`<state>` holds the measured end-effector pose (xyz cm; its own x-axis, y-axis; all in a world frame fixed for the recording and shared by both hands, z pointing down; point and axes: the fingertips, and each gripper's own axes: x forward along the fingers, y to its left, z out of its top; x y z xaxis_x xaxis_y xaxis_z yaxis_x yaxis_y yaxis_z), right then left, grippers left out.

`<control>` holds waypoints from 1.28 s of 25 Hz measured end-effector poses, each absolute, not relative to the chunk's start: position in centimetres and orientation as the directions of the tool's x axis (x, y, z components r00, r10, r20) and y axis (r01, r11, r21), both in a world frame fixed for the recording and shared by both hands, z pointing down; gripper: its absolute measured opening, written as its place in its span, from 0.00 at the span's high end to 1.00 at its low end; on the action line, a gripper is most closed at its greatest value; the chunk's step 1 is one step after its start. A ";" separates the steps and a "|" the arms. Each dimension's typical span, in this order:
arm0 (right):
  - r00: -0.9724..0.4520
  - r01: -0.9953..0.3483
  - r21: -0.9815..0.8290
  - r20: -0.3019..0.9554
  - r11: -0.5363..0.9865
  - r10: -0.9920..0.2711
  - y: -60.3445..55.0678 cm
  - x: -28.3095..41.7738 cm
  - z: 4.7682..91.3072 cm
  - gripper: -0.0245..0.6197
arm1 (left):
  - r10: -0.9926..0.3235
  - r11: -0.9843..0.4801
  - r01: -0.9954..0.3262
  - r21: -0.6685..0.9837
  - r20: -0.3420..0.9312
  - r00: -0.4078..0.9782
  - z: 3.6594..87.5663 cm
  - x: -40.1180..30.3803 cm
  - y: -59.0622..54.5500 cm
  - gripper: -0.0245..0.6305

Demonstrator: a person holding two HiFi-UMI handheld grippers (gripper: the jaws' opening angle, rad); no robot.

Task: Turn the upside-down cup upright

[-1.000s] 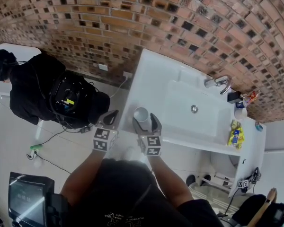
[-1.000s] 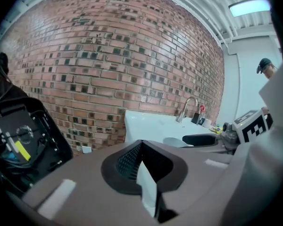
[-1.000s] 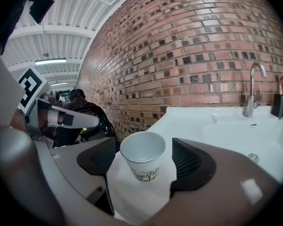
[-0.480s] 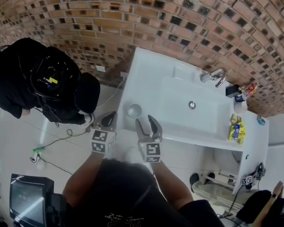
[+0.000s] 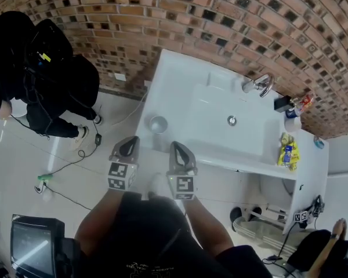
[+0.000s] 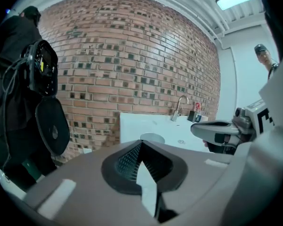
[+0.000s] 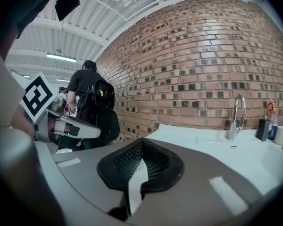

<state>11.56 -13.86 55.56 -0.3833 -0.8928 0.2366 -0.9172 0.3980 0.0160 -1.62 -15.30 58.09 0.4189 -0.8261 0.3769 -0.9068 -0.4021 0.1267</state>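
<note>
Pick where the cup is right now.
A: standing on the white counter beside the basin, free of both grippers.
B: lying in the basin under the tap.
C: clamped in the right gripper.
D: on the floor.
A: the cup stands on the counter beside the basin, apart from the left gripper and the right gripper, whose jaws have just closed on nothing.

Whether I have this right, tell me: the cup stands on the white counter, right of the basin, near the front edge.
Not quite. The cup stands on the white counter left of the basin, not right of it, near the front edge. The head view shows this.
</note>
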 end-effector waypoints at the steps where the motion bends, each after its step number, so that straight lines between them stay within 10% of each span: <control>1: -0.376 -0.922 0.006 0.233 0.388 -0.897 -13.6 11.5 55.5 0.94 | -0.827 -0.403 -0.906 0.132 0.372 0.422 58.2 -1.6 -15.0 0.97; 32: -0.173 -0.983 0.025 0.225 0.183 -0.959 6.9 5.1 53.1 0.94 | -0.802 -0.532 -0.843 0.083 0.270 0.532 54.0 -9.3 4.5 0.97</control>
